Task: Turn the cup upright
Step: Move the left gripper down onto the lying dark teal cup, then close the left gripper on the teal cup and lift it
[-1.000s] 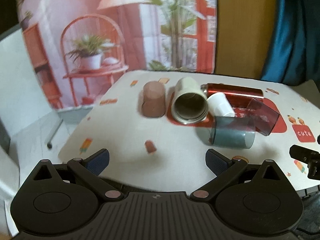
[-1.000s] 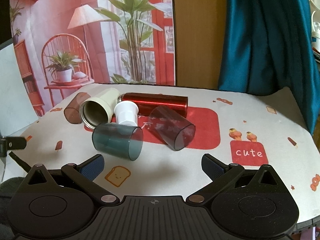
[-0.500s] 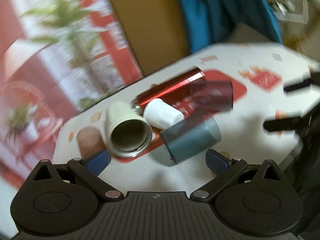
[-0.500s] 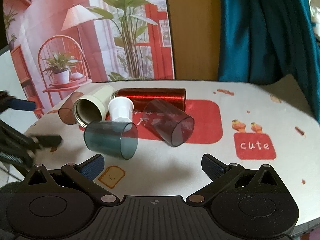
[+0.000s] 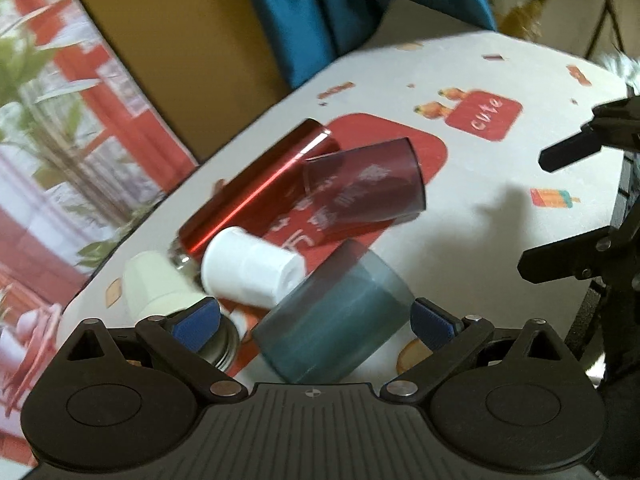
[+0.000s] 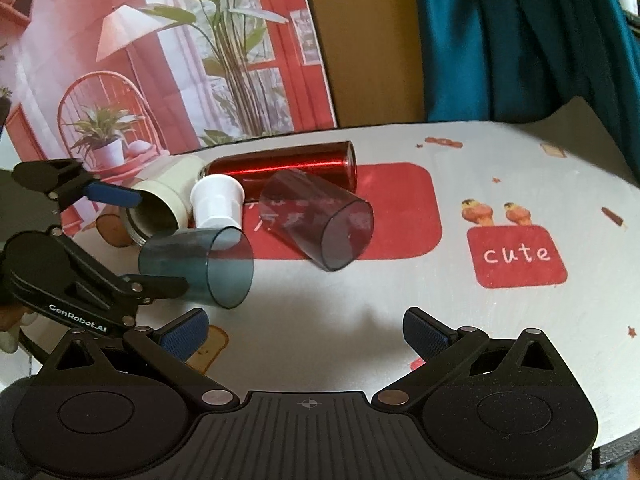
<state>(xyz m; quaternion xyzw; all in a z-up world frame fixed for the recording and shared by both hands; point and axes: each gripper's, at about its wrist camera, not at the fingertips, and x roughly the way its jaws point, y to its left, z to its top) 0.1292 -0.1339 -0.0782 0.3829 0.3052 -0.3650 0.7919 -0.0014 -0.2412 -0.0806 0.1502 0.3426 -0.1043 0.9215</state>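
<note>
A translucent blue-grey cup [image 5: 332,316] lies on its side between the open fingers of my left gripper [image 5: 314,320]; it also shows in the right wrist view [image 6: 200,266] with the left gripper [image 6: 132,240] around its base. A dark red translucent cup [image 5: 362,184] [image 6: 320,226] lies on its side beyond it. A white cup [image 5: 248,268] [image 6: 218,204] and a cream cup [image 5: 156,288] [image 6: 164,200] lie beside them. My right gripper [image 6: 306,334] is open and empty, short of the cups; it also shows in the left wrist view [image 5: 576,200].
A shiny red bottle [image 5: 256,192] [image 6: 284,168] lies behind the cups. A brown cup [image 6: 110,232] sits at the far left. The patterned tablecloth [image 6: 500,184] ends at a curved edge at right; a printed backdrop [image 6: 160,60] and teal curtain [image 6: 520,40] stand behind.
My left gripper has swung in and rolled toward the cups, and its open fingers now straddle the blue-grey cup. The right gripper has edged slightly closer. The cups have not moved.
</note>
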